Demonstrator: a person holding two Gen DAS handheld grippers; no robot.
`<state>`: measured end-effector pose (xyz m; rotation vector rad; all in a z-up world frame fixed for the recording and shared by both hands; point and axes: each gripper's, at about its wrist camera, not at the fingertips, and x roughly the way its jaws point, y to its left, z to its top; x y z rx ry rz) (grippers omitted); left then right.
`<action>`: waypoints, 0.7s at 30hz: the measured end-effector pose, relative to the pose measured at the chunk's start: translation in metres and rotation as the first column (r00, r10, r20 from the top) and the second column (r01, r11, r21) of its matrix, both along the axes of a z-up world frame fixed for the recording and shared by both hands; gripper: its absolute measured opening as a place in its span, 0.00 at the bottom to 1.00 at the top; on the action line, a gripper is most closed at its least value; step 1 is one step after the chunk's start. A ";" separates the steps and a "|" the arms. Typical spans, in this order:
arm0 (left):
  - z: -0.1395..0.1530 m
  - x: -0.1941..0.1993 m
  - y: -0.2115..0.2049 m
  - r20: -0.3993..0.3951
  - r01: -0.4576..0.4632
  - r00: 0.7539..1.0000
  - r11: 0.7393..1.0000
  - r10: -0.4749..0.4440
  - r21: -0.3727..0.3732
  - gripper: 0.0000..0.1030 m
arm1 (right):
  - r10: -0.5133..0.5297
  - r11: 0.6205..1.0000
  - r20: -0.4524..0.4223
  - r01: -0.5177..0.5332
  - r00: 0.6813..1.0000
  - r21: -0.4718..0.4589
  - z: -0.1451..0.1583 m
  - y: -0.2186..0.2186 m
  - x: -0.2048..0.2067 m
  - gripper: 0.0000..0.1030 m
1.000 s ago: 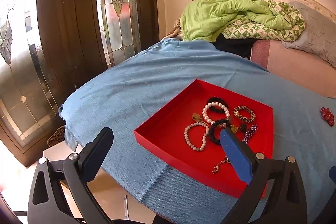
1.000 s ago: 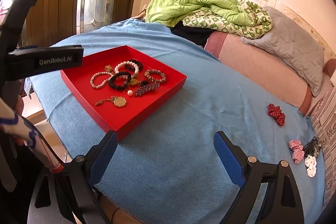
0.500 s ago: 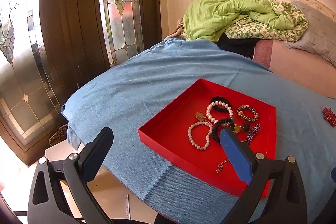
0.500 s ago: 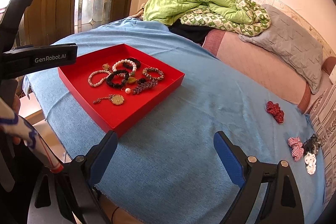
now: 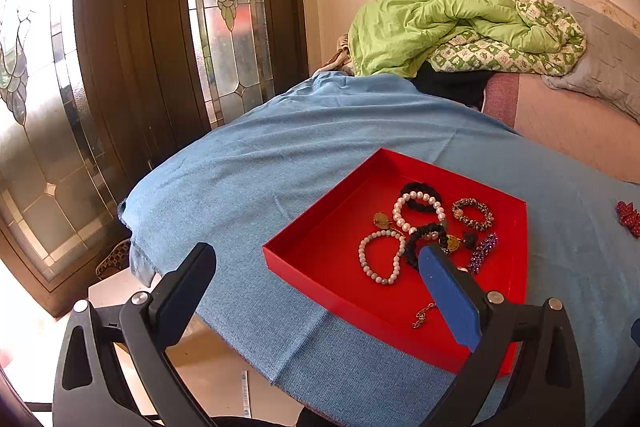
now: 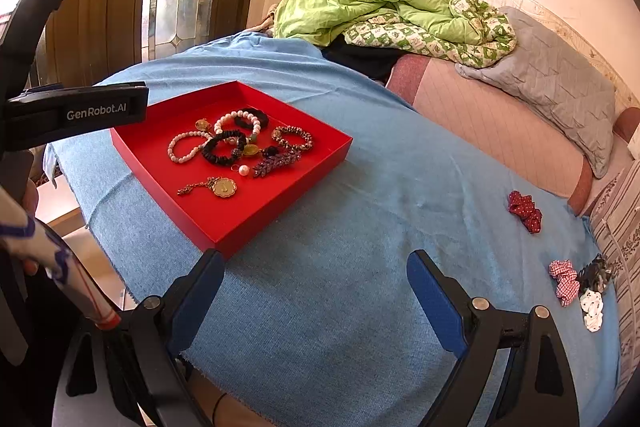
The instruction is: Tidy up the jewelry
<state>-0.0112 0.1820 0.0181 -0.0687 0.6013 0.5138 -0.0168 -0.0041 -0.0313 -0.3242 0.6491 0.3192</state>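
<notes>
A red tray (image 5: 316,247) (image 6: 256,211) lies on the blue cloth near its front left corner. It holds several pieces: pearl bracelets (image 5: 378,259) (image 6: 186,147), a black scrunchie (image 6: 222,147), a leopard scrunchie (image 5: 472,213) (image 6: 294,137), a purple clip (image 6: 276,161) and a gold pendant (image 6: 224,187). My left gripper (image 5: 316,267) is open and empty, held above the tray's near left edge. My right gripper (image 6: 316,273) is open and empty over bare cloth right of the tray.
A red scrunchie (image 6: 524,211) (image 5: 628,217) lies on the blue cloth (image 6: 360,195) to the right; a checked one (image 6: 564,281), a black one and a white one lie further right. A green quilt (image 6: 380,7) and grey pillow (image 6: 560,87) are at the back. A glass door (image 5: 100,87) stands left.
Both grippers have drawn back a little, so the tray looks slightly smaller and farther in both views. Both grippers stay open. Nothing in the tray has moved.
</notes>
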 end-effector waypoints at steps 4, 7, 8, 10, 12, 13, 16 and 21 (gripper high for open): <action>0.000 0.000 0.000 -0.001 0.002 1.000 1.000 -0.002 -0.001 0.98 | 0.000 1.000 -0.002 0.000 1.000 -0.002 -0.001 0.000 0.000 0.92; 0.000 0.000 0.000 -0.001 0.001 1.000 1.000 -0.001 0.000 0.98 | 0.001 1.000 -0.003 -0.001 1.000 -0.003 -0.001 0.000 0.000 0.92; 0.000 0.000 0.000 -0.002 0.000 1.000 1.000 0.000 0.000 0.98 | 0.001 1.000 -0.003 -0.001 1.000 -0.003 -0.001 0.000 0.000 0.92; 0.000 0.000 0.000 -0.001 0.000 1.000 1.000 0.000 0.001 0.98 | 0.001 1.000 -0.004 -0.001 1.000 -0.003 -0.001 0.000 0.000 0.92; 0.000 0.000 0.000 0.000 -0.001 1.000 1.000 0.001 0.000 0.98 | 0.002 1.000 -0.004 -0.002 1.000 -0.004 -0.001 0.000 0.001 0.92; 0.000 0.000 0.000 -0.001 -0.002 1.000 1.000 0.002 0.001 0.98 | 0.001 1.000 -0.004 -0.001 1.000 -0.005 -0.002 0.001 0.001 0.92; 0.000 0.000 0.001 -0.001 -0.002 1.000 1.000 0.002 0.001 0.98 | 0.002 1.000 -0.005 -0.002 1.000 -0.006 -0.003 0.001 0.001 0.92; 0.000 0.000 0.001 -0.001 -0.001 1.000 1.000 0.001 0.001 0.98 | 0.002 1.000 -0.007 -0.002 1.000 -0.007 -0.005 0.000 0.001 0.92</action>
